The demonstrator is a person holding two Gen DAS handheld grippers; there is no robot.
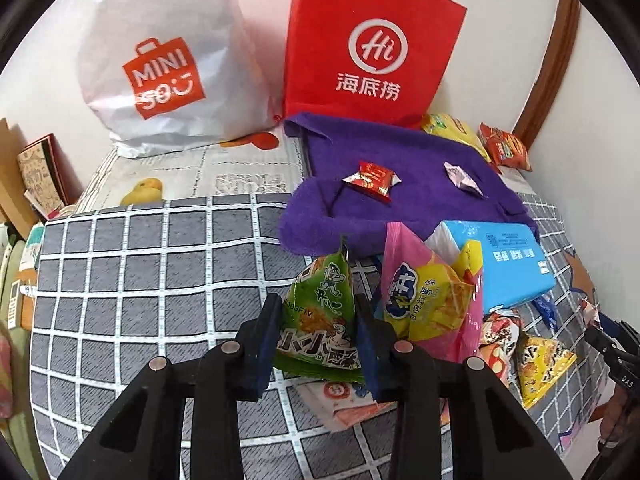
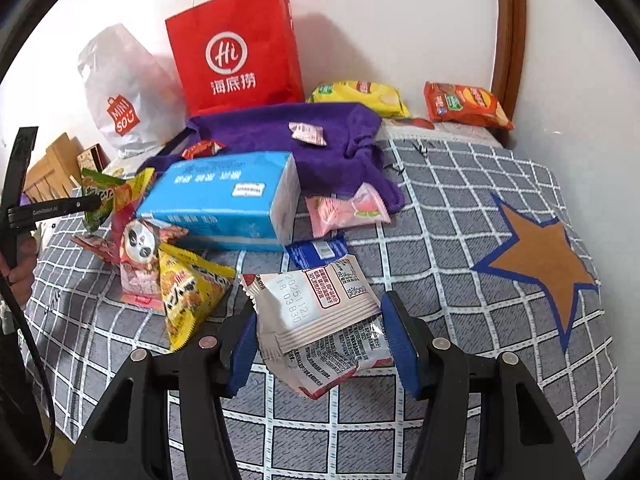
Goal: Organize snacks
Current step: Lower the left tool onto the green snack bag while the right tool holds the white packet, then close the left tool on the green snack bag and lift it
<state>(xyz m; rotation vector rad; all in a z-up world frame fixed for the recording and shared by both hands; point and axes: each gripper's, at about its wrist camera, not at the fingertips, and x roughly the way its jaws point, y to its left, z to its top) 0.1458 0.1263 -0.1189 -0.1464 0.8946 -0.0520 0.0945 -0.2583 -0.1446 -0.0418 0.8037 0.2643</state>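
Observation:
My left gripper is shut on a green triangular snack packet, held just above the checked cloth; the packet also shows in the right wrist view. My right gripper is shut on two white snack packets with printed backs, held together between the blue pads. Loose snacks lie around: a pink and yellow chip bag, a yellow triangular packet, a panda packet, a pink peach packet and a blue sachet.
A blue tissue pack lies mid-table. A purple towel carries a red candy and a small white packet. A red Hi bag and white Miniso bag stand at the wall. Yellow and orange biscuit packs lie behind.

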